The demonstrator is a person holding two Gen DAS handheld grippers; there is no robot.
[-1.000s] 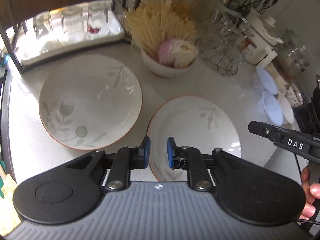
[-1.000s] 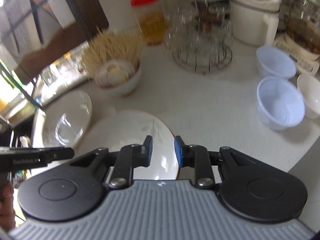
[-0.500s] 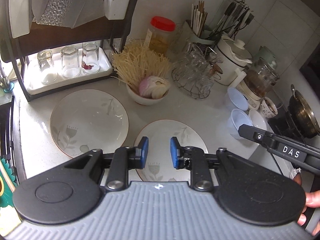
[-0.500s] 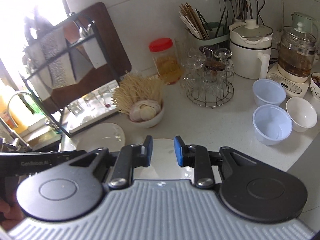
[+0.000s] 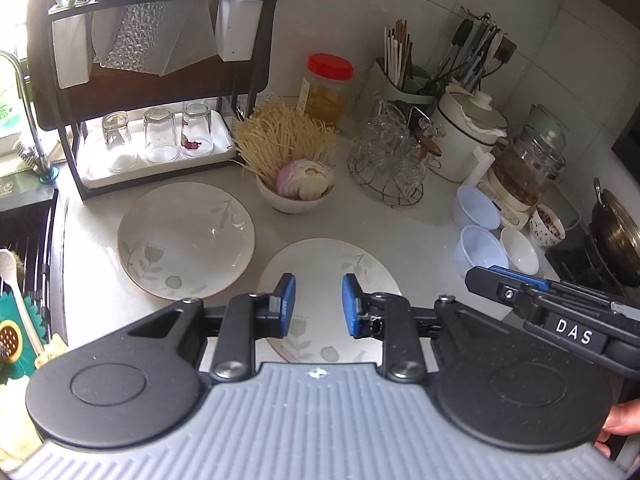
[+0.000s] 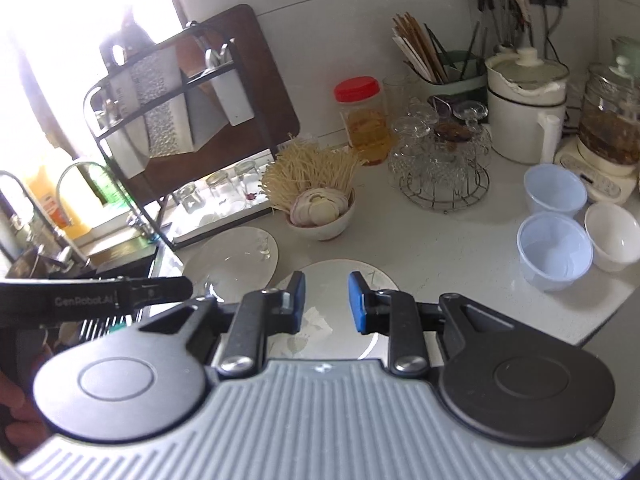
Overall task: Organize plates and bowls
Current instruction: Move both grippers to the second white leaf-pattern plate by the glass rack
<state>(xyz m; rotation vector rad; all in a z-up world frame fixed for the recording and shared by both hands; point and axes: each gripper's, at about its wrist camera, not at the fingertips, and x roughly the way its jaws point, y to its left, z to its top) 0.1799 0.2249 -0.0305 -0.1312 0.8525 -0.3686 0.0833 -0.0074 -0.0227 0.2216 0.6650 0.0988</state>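
Observation:
Two white floral plates lie on the counter: one on the left (image 5: 186, 238) (image 6: 236, 260), one nearer the front (image 5: 320, 260) (image 6: 332, 280). Two pale blue plastic bowls (image 5: 478, 202) (image 5: 480, 250) and a white bowl (image 5: 520, 246) stand at the right; they also show in the right wrist view (image 6: 554, 190) (image 6: 554, 250) (image 6: 614, 236). My left gripper (image 5: 319, 305) is open and empty, high above the front plate. My right gripper (image 6: 327, 302) is open and empty, also above that plate; it shows in the left wrist view (image 5: 508, 280).
A white bowl of noodles and onion (image 5: 294, 186) stands behind the plates. A dark dish rack with upturned glasses (image 5: 156, 136) is back left, a wire stand of glassware (image 5: 390, 168), a red-lidded jar (image 5: 328, 88), kettle and utensil holders behind. The sink (image 5: 24, 240) is far left.
Both grippers have risen and pulled back from the plates, so more of the counter shows. Both stayed open and empty. The plates and bowls have not moved.

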